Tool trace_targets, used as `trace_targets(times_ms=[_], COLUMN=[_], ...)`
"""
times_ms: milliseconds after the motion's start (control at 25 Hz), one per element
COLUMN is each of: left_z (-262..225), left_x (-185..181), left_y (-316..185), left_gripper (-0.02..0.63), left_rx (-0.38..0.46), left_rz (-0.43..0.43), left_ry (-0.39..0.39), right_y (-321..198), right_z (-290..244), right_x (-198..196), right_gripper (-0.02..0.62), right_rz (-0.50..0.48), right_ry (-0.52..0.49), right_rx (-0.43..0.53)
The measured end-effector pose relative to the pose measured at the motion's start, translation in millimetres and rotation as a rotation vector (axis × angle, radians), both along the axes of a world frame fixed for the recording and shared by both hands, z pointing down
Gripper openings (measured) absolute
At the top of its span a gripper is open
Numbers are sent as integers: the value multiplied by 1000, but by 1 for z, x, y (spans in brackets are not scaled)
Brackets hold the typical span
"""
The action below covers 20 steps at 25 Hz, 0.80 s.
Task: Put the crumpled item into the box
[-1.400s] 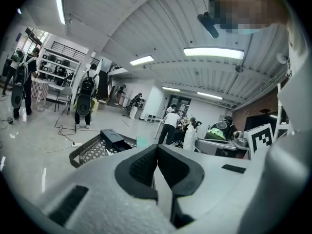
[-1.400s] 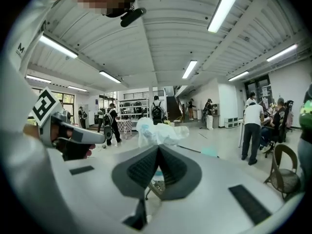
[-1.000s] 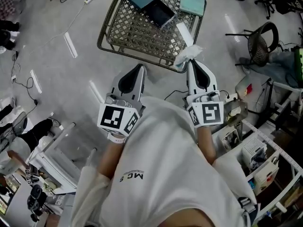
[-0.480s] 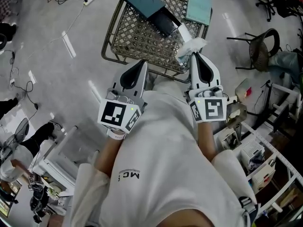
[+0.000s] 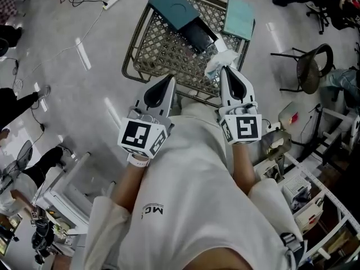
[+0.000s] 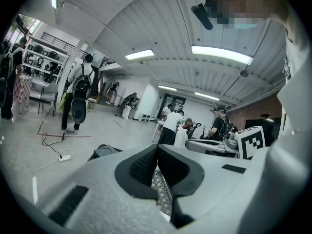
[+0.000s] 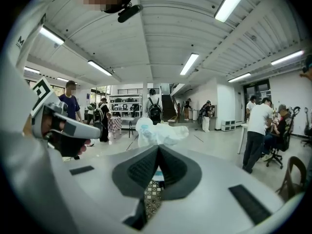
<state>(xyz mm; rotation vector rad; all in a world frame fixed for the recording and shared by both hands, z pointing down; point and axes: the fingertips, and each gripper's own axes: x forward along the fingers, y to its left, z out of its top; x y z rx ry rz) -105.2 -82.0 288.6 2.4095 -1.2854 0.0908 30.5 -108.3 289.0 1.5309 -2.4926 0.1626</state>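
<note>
The left gripper (image 5: 167, 80) hangs with its jaws closed on nothing, just short of the near rim of the wire basket (image 5: 160, 46), much where it was a second ago. The change shows to its right. The right gripper (image 5: 225, 70), clamped on the white crumpled item (image 5: 218, 58), has advanced from the rim to over the basket. The item sticks out just beyond the jaw tips. The open dark box (image 5: 198, 34) lies just ahead and slightly left of it, so the release looks close.

Bright, even light from long white ceiling strip lamps (image 6: 222, 54); gripper views fisheye w/ black corners, foreground blurred.
</note>
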Motion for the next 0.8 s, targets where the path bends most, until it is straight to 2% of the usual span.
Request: trace_targets(times_ms=[440,800], left_z=[32,79], left_x=[-3,1], left_y=[-37,-65], left_gripper=[25,25], left_rx=[-57,-125], left_rz=[-3,0], left_ry=[-29,-53], right_y=[-68,-117], right_z=[60,138], right_x=[-6,3], right_gripper=[15,15], right_rz=[-23,-23], right_ry=[45,86], right_rx=[-51,-130])
